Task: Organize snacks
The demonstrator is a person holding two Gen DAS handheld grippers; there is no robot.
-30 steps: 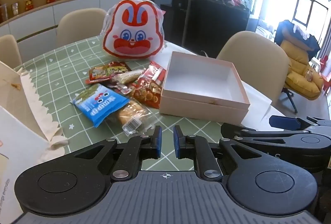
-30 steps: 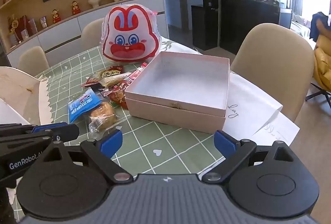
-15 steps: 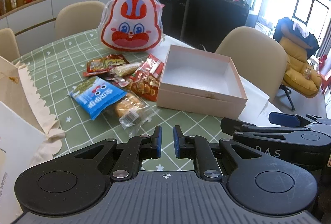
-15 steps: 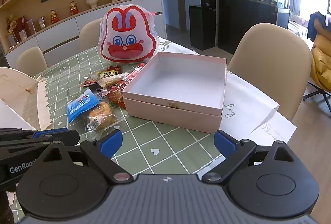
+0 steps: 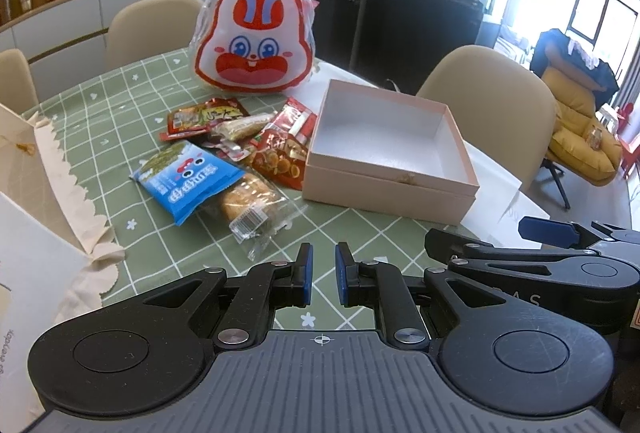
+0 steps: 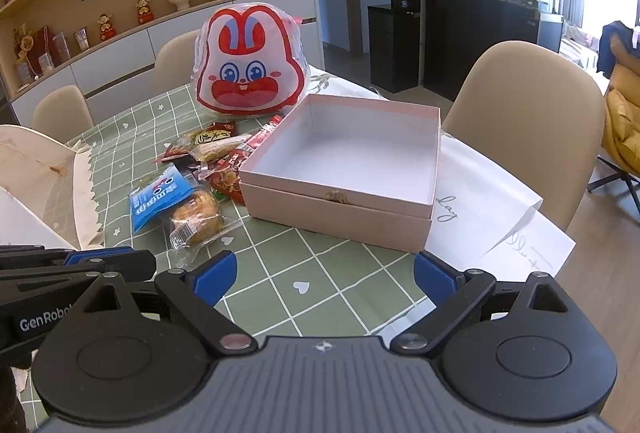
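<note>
Green checked cloth (image 5: 120, 113) covers the table, and the snacks lie in a loose heap on it just left of the pink box (image 5: 390, 169). That box stands open with nothing inside, its base resting on a white sheet of paper (image 6: 492, 217). Nearest in the heap are a blue packet (image 5: 188, 181) and a wrapped cake (image 5: 248, 201), the packet overlapping the cake; behind them lie red packets (image 5: 280, 157), one touching the box wall. How many small wrappers sit underneath is hard to tell. A rabbit-faced bag (image 5: 254, 45) stands upright behind the heap. The left gripper (image 5: 322, 273) hovers over the cloth with its pads drawn close together, holding nothing. The right gripper (image 6: 324, 273) is spread wide in front of the box, also empty-handed. A cream bag (image 5: 36, 161) sits at the left edge.
</note>
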